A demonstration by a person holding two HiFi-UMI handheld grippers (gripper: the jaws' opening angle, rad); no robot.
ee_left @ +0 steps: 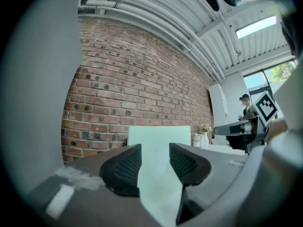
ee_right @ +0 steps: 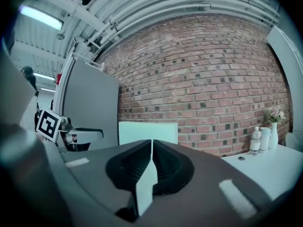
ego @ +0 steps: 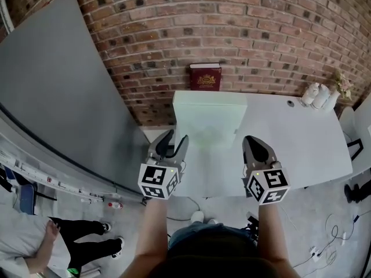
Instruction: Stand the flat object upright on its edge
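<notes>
On tabletop (ego: 301, 138): pale green flat rectangular panel (ego: 208, 120), far edge down.
Right tool (ee_right: 152, 143): clamped on panel edge.
Left tool (ee_left: 154, 148): straddling panel, ungripped; close before tilting.

- The left gripper (ego: 175, 139) is held level and points forward, its jaws standing apart, pads pressing nothing.
- The right gripper (ego: 253, 141) is level beside it, jaws closed together.
- The left forearm (ego: 152, 230) and right forearm (ego: 272, 230) reach forward, parallel.
</notes>
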